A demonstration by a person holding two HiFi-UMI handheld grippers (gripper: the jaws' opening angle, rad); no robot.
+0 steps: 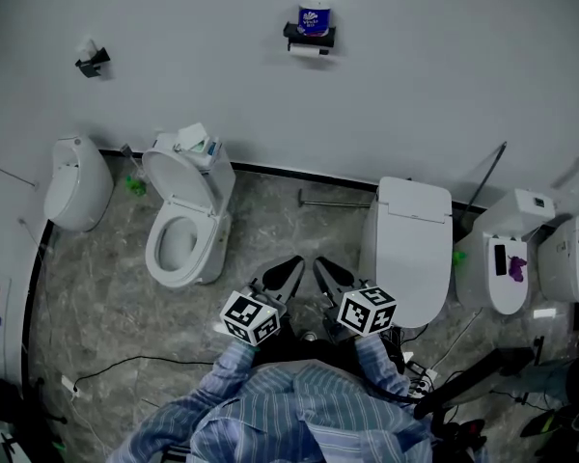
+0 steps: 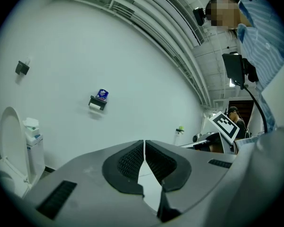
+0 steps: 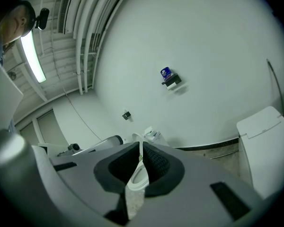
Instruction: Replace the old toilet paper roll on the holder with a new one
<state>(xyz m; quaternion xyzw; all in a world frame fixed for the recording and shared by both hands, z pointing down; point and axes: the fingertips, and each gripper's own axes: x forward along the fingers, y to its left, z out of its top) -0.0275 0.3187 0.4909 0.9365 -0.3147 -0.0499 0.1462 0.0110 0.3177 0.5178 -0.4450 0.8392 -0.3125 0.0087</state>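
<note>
**A:** Where's the thing we're after?

**B:** The toilet paper holder (image 1: 309, 38) is up on the wall (image 1: 444, 75), well apart from both grippers. It sits above the stretch of floor between the open toilet (image 1: 179, 231) and the closed-lid toilet (image 1: 410, 249). The new roll (image 1: 314, 17), in its blue wrapper, stands on the holder's top shelf. The old roll (image 1: 309, 51) hangs just beneath it.

**A:** And the jaws?

**B:** The left gripper (image 1: 291, 264) has its jaws pressed together with nothing between them. The right gripper (image 1: 322, 266) is the same, closed down to a hairline and empty. Both are held close in front of the person's body.

**A:** So the step is the approach. How would you do it well?

**B:** I'd walk in through the gap between the two toilets, facing the holder squarely. I'd spread the jaws before they get near it, not when they're already there. One gripper should come at the old roll from the side and low, so it doesn't nudge the new roll off the shelf.

**A:** Which way does the old roll slide off?

**B:** It's too small to tell from here. I'd check that up close before pulling.
</note>
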